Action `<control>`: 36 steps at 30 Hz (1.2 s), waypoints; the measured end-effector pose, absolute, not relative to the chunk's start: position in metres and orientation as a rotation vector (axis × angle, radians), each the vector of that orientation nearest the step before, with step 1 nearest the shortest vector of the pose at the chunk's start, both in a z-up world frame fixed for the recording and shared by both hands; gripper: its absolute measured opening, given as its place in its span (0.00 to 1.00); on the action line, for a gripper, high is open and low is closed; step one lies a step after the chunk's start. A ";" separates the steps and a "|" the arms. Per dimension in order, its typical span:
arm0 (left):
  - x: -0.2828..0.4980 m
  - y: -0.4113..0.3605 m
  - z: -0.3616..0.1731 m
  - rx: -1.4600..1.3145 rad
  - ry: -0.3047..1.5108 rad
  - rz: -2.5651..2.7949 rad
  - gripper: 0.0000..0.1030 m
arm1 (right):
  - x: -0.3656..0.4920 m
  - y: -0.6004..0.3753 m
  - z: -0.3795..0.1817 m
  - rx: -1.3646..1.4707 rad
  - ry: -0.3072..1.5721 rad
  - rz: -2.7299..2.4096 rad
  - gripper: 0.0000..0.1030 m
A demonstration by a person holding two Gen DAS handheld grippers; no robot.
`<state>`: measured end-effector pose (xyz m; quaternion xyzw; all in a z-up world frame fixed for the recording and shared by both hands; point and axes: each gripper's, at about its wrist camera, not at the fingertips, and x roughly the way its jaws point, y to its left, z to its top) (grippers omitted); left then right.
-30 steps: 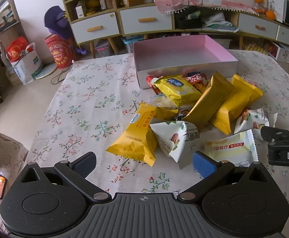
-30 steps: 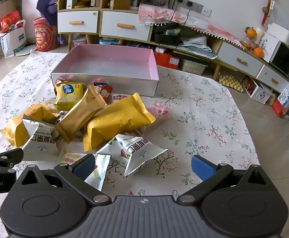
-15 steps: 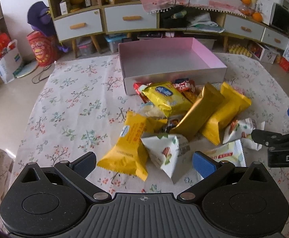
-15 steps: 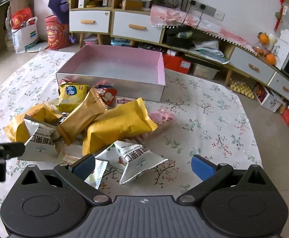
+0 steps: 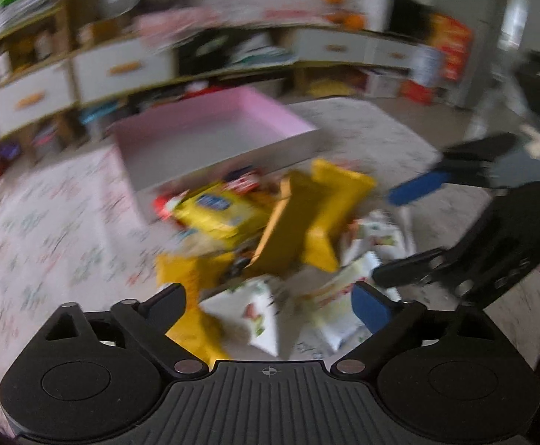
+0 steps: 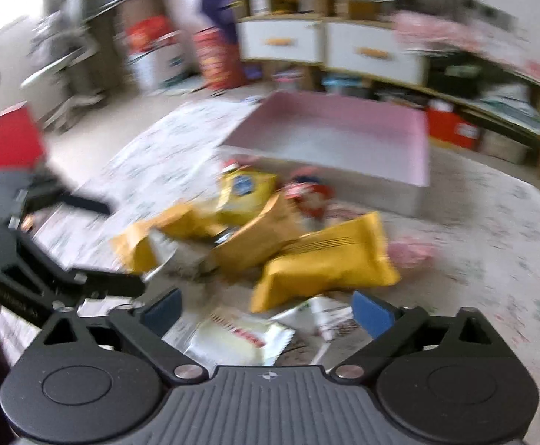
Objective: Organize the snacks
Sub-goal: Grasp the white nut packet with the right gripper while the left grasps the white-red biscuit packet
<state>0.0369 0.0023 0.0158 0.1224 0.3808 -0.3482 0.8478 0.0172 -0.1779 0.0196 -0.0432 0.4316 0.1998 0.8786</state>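
1. Yellow snacks (image 6: 325, 263) are numbering four, white ones at least three, piled mid-table (image 6: 492, 244) before one pink box (image 6: 329, 137).
2. Left gripper (image 5: 270, 304) and right gripper (image 6: 266, 309) are both hovering spread, holding nothing.

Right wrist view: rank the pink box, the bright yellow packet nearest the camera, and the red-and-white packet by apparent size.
1. pink box
2. bright yellow packet, nearer the camera, so its true size is less sure
3. red-and-white packet, blurred
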 end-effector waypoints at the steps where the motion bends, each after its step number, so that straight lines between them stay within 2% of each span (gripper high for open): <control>1: 0.037 0.000 0.015 0.277 0.792 -0.756 0.86 | 0.017 -0.174 0.017 -0.118 0.897 0.445 0.71; 5: 0.039 -0.016 0.005 0.365 0.790 -0.822 0.75 | 0.018 -0.162 0.004 -0.183 0.918 0.561 0.68; 12: 0.048 -0.030 -0.013 0.474 0.810 -0.812 0.70 | 0.024 -0.146 -0.015 -0.282 0.965 0.638 0.61; 14: 0.053 -0.031 -0.017 0.481 0.831 -0.817 0.65 | 0.024 -0.143 -0.018 -0.300 0.975 0.650 0.58; 25: 0.055 -0.032 -0.029 0.526 0.868 -0.818 0.61 | 0.027 -0.126 -0.033 -0.405 1.014 0.670 0.53; 27: 0.054 -0.031 -0.028 0.524 0.867 -0.816 0.60 | 0.026 -0.126 -0.036 -0.419 1.027 0.663 0.48; 31: 0.053 -0.031 -0.030 0.537 0.864 -0.803 0.59 | 0.023 -0.127 -0.034 -0.425 1.021 0.660 0.46; 36: 0.051 -0.029 -0.030 0.542 0.856 -0.800 0.59 | 0.019 -0.126 -0.033 -0.429 1.012 0.652 0.39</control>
